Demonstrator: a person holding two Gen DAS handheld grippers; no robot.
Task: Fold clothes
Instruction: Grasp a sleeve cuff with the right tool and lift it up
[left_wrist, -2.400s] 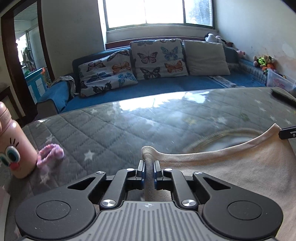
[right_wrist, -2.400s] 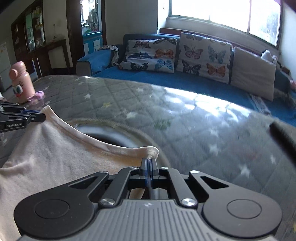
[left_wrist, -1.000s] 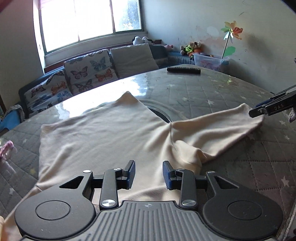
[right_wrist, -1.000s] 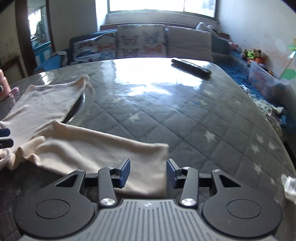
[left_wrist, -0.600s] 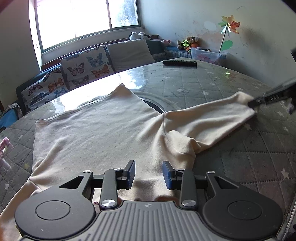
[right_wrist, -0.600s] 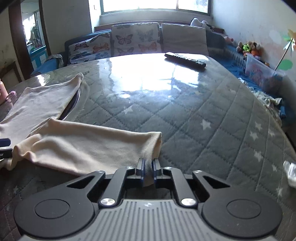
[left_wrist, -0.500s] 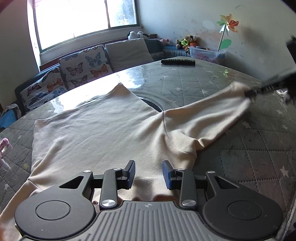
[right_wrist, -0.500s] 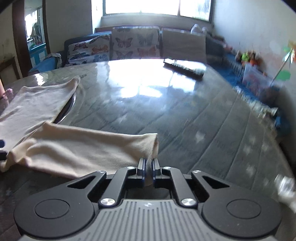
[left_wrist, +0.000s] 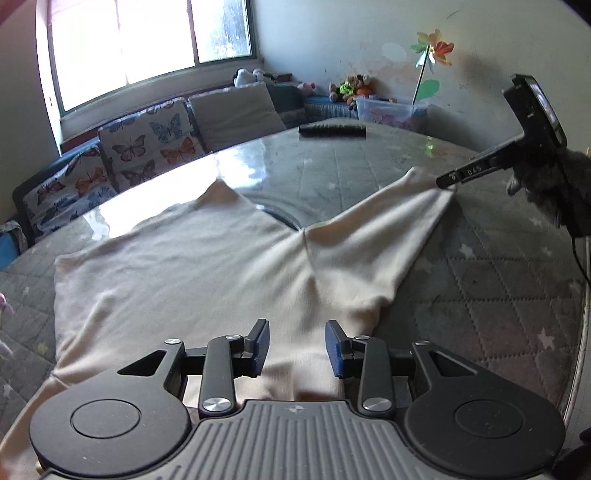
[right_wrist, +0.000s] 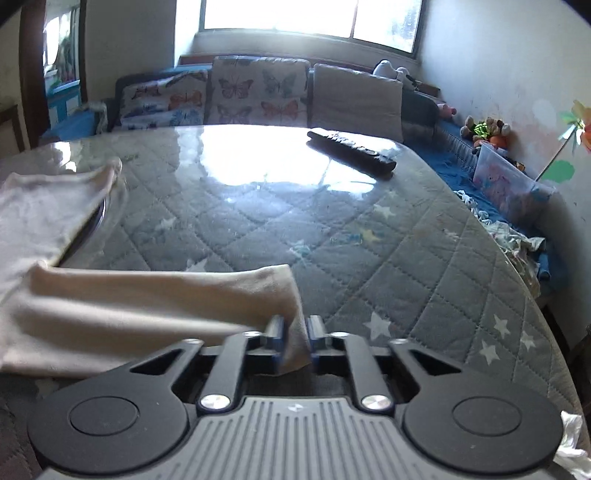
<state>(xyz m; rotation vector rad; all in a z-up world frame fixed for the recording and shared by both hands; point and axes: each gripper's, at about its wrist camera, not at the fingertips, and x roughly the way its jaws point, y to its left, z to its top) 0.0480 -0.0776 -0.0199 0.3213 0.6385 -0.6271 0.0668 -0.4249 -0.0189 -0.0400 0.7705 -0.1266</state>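
Note:
A cream long-sleeved shirt (left_wrist: 192, 266) lies spread on the grey quilted table (left_wrist: 498, 288). My left gripper (left_wrist: 297, 345) is open, its jaws astride the shirt's side near the armpit. My right gripper (right_wrist: 295, 328) is shut on the cuff of the shirt's sleeve (right_wrist: 155, 295) and holds it stretched out to the right. The right gripper also shows in the left wrist view (left_wrist: 448, 181), pinching the sleeve end above the table.
A black remote control (right_wrist: 351, 151) lies at the far side of the table. A sofa with butterfly cushions (right_wrist: 258, 92) stands behind the table. A plastic box (right_wrist: 506, 181) sits at the right by the wall. The table's right edge (left_wrist: 580, 332) is close.
My right gripper shut on the sleeve cuff and pulled the sleeve up and outward, straightening it. My left gripper stays open over the shirt's side.

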